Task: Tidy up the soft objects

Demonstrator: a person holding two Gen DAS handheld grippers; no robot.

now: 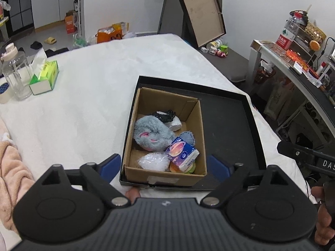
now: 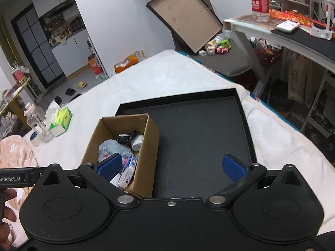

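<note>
A brown cardboard box (image 1: 196, 123) sits in the left part of a shallow black tray (image 1: 230, 121) on the white bed cover. Inside the box lie a grey plush toy (image 1: 150, 135), a purple tissue pack (image 1: 183, 155), a clear plastic bag (image 1: 152, 161), a black-and-white soft item (image 1: 167, 118) and a small round burger-like toy (image 1: 178, 168). My left gripper (image 1: 165, 165) hangs open above the box's near edge, nothing between its blue pads. My right gripper (image 2: 172, 167) is open over the cardboard box (image 2: 150, 146) and black tray (image 2: 199, 142), holding nothing.
A green tissue box (image 1: 45, 77), a clear bottle (image 1: 15, 77) and a tape roll (image 1: 4, 93) stand at the far left of the bed. A pink blanket (image 1: 10, 167) lies at the near left. A tilted tray lid (image 1: 201, 12) and a cluttered desk (image 1: 293, 58) are beyond the bed.
</note>
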